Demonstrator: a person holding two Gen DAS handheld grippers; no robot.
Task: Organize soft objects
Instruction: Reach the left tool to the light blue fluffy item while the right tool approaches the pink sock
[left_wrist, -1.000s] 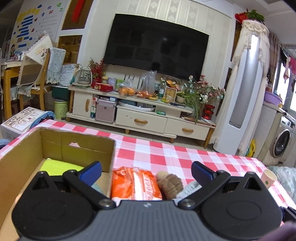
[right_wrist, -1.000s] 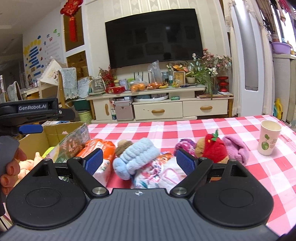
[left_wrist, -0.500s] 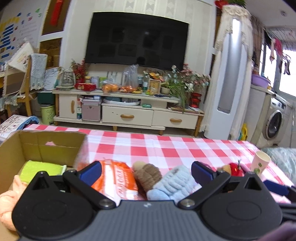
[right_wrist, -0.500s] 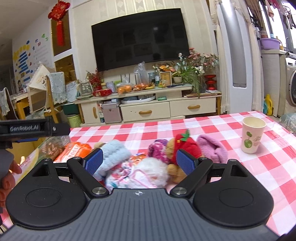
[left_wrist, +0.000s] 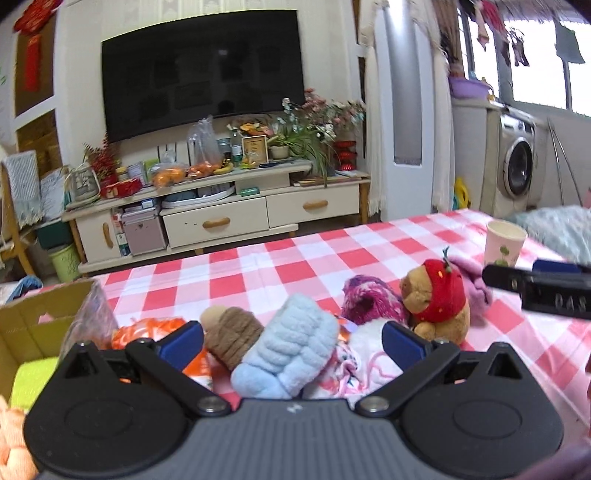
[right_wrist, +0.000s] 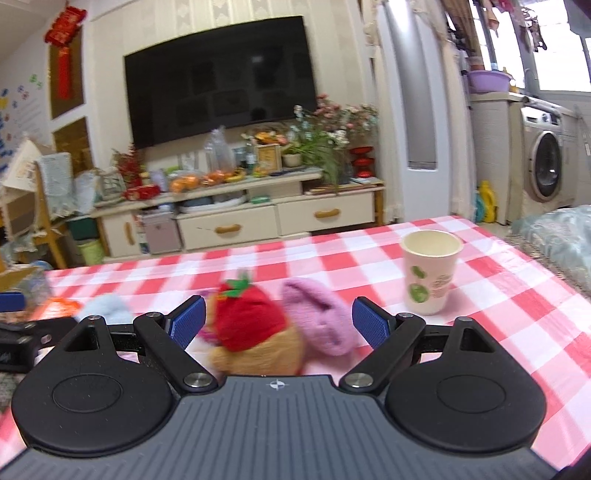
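Soft things lie in a heap on the red-and-white checked table (left_wrist: 258, 273). My left gripper (left_wrist: 291, 341) is open and empty, above a light blue fluffy roll (left_wrist: 291, 350) and a brown knitted piece (left_wrist: 234, 332). A magenta fuzzy piece (left_wrist: 369, 304) and a bear with a strawberry hat (left_wrist: 439, 302) lie to the right. My right gripper (right_wrist: 277, 325) is open and empty, with the bear (right_wrist: 251, 325) and a pink fuzzy piece (right_wrist: 319, 317) between its fingers. An open cardboard box (left_wrist: 40, 328) holding a yellow-green item stands at the left.
A paper cup (right_wrist: 430, 275) stands on the table right of the pile. An orange packet (left_wrist: 147, 332) and a crinkly plastic bag (left_wrist: 90, 317) lie next to the box. A TV cabinet (left_wrist: 221, 214) stands beyond the table. A washing machine (right_wrist: 546, 170) is at the right.
Both grippers have swung to the right: the box has slid to the left view's edge, and the bear and pink piece now sit between the right fingers. Both stay open.
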